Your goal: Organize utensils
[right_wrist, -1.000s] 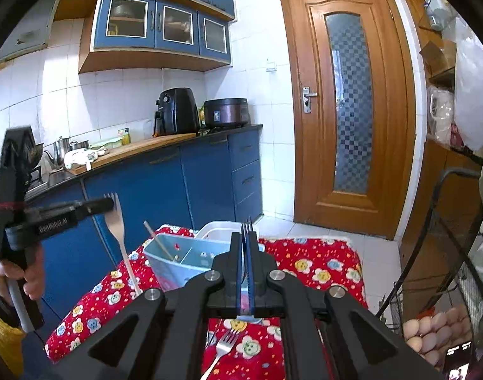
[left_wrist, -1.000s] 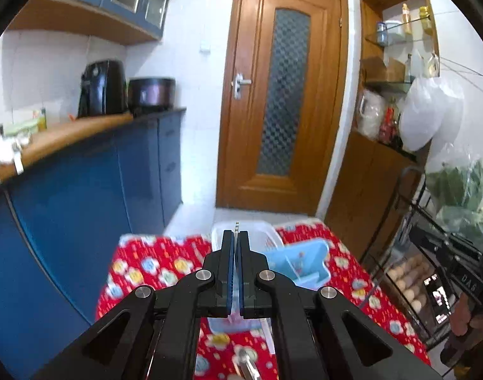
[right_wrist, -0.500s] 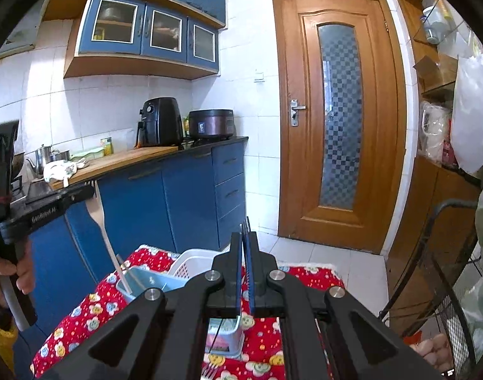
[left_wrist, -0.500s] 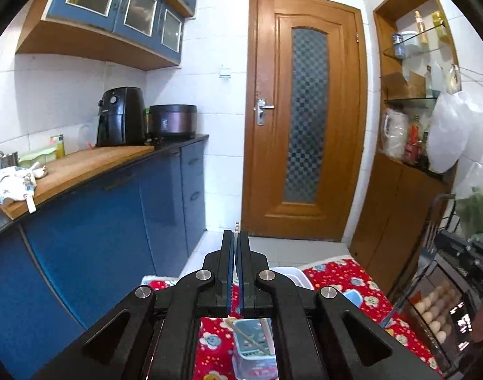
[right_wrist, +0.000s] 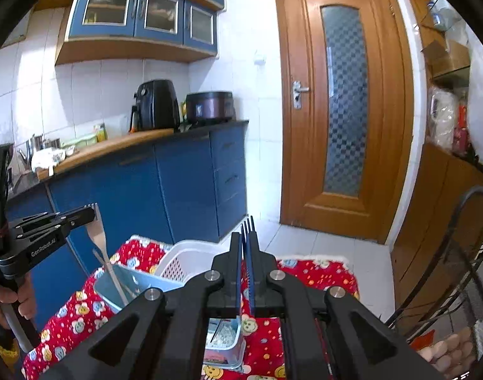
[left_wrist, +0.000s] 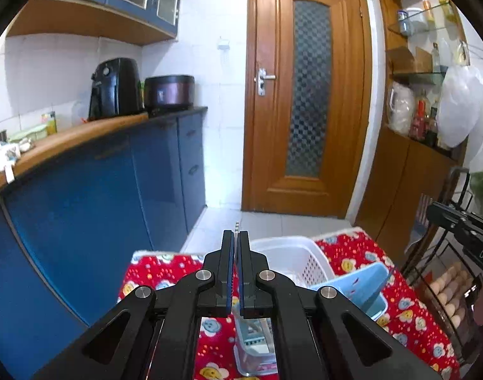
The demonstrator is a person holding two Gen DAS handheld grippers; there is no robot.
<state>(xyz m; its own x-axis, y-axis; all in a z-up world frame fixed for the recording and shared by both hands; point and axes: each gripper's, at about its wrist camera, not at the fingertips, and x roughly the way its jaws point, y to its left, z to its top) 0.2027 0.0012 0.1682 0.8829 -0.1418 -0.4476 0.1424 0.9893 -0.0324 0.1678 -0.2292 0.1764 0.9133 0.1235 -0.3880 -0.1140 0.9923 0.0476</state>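
You have a small table under a red cartoon-print cloth [right_wrist: 308,274], standing on the white tiled floor [right_wrist: 333,243]. On the cloth sit a white perforated basket [left_wrist: 300,261], a light blue plastic bin [left_wrist: 358,291] just beside it, and, nearer to you, a clear lidded container [right_wrist: 224,338] of pale contents.

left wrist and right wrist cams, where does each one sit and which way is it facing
Left wrist: rides the left gripper, shut on a fork, looking down its fingers over the red tablecloth to the wooden door; the right gripper shows at right.
Right wrist: rides the right gripper, shut on a dark fork, facing the same door; the left gripper and a hand show at left.
Shared: white basket, blue organizer, blue cabinets, door.
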